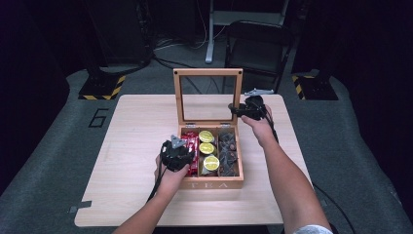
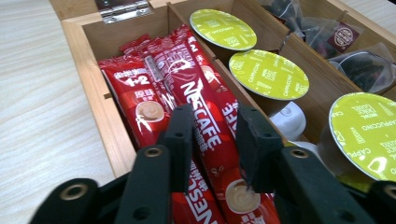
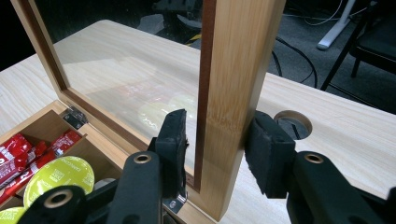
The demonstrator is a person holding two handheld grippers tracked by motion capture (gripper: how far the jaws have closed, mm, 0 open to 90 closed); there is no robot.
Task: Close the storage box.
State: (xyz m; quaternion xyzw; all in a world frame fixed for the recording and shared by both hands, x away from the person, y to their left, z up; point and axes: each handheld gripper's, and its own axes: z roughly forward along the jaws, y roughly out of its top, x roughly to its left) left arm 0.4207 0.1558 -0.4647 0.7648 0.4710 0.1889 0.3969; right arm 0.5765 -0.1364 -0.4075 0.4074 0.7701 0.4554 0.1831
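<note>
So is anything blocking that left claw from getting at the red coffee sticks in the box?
Nothing visible. The lid stands upright, clamped by the right gripper, so the box is open. The left gripper already straddles a red coffee stick in the left compartment, one jaw on each side.

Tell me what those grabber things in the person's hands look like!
Both grippers, left and right, are black. Each has two chunky jaws with square pads, round metal rivets and a thin black cable. A grey three-cornered plate sits on top. The person's forearms are bare, with a pale sleeve at one elbow.
</note>
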